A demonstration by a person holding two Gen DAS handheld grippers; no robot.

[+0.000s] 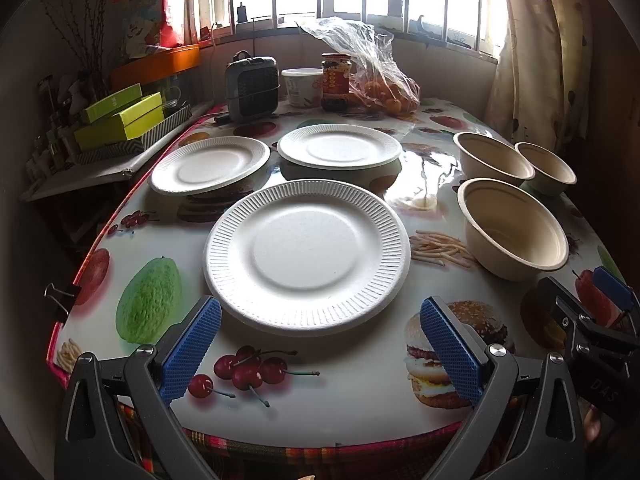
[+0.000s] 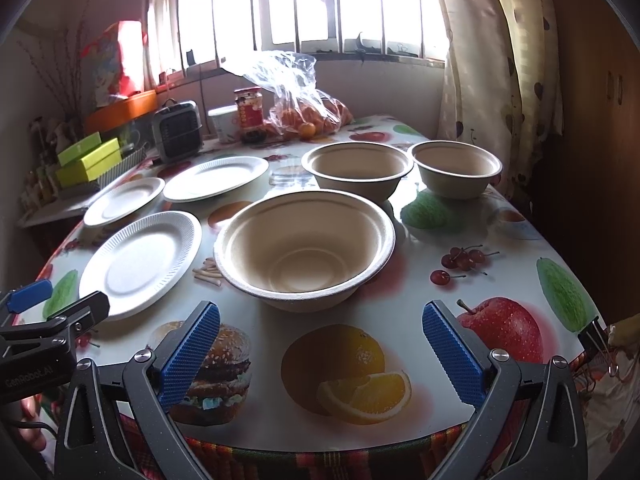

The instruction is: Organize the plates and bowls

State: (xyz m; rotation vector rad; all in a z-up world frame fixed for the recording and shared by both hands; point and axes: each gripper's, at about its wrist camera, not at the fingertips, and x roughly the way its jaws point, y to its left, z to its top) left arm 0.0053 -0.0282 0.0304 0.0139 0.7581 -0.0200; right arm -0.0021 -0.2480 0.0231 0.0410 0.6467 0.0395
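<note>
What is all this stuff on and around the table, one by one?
paper plates: three, white, table's left half
paper bowls: three, beige, table's right half
jar: one, red label, far edge
tub: one, white, beside jar
plastic bag of oranges: one, clear, right of jar
small fan: one, grey, far left
boxes: lime green, side shelf
tablecloth: one, fruit and burger prints
curtain: cream, patterned, right
left gripper: blue pads, open, near front plate
right gripper: blue pads, open, near front bowl
</note>
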